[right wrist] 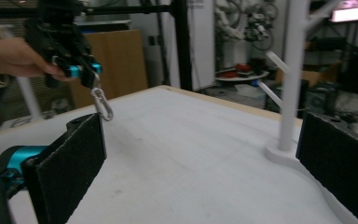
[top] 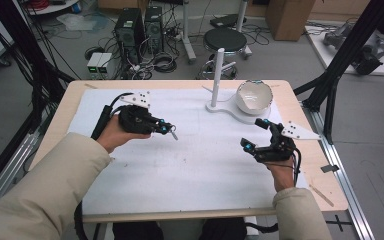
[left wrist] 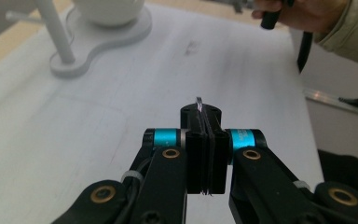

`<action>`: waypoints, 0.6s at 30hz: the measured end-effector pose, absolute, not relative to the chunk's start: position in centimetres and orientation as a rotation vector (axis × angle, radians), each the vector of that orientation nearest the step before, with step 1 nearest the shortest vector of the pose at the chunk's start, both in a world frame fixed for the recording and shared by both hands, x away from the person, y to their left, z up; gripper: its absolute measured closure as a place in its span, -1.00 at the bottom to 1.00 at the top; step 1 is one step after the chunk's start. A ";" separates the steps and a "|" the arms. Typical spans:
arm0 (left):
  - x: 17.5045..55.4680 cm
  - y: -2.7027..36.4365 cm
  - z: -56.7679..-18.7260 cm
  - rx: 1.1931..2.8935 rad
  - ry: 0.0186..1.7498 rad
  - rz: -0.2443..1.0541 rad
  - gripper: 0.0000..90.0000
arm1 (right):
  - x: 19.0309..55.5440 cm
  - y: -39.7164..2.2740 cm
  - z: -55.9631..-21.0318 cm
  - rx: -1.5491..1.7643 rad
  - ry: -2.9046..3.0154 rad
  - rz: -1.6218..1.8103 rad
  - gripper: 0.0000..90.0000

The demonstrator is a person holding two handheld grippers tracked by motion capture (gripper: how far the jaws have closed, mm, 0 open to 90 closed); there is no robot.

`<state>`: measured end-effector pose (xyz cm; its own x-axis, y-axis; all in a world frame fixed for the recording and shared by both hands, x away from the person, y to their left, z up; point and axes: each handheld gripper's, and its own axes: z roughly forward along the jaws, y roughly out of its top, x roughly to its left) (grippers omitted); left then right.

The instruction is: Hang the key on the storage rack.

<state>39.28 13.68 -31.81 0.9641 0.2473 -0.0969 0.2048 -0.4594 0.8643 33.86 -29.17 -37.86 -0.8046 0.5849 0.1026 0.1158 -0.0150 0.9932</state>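
Observation:
My left gripper (top: 167, 130) hovers over the left half of the white mat, shut on a small metal carabiner (top: 173, 134). In the left gripper view the carabiner (left wrist: 199, 102) shows edge-on as a thin sliver sticking out of the closed jaws (left wrist: 200, 112). In the right gripper view the carabiner (right wrist: 102, 105) hangs down from the left gripper (right wrist: 81, 70). My right gripper (top: 254, 134) stands open above the mat's right side. Its wide-apart pads (right wrist: 70, 163) have nothing between them.
A white peg stand (top: 219, 75) rises at the back of the mat (top: 190, 165), with short side pegs (right wrist: 275, 63). A white bowl (top: 253, 96) rests tilted on the stand's base. Stool, computers and cables lie on the floor beyond the table.

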 end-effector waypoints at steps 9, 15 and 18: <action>37.9 14.3 -31.0 1.865 0.232 0.067 0.97 | 35.8 -25.6 -32.4 0.464 2.160 1.882 -0.99; 37.2 14.3 -30.2 1.783 0.202 0.060 0.97 | 36.3 -23.2 -30.4 0.350 2.239 1.885 -0.99; 37.0 13.9 -30.0 1.773 0.189 0.044 0.97 | 36.4 -21.8 -29.7 0.292 2.287 1.903 -0.94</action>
<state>36.97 13.94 -29.97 0.9856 0.1516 -0.0742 0.1037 -0.1971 0.9749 36.44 -21.78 -29.69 -0.9695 0.2450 0.0078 0.0522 0.1750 0.9832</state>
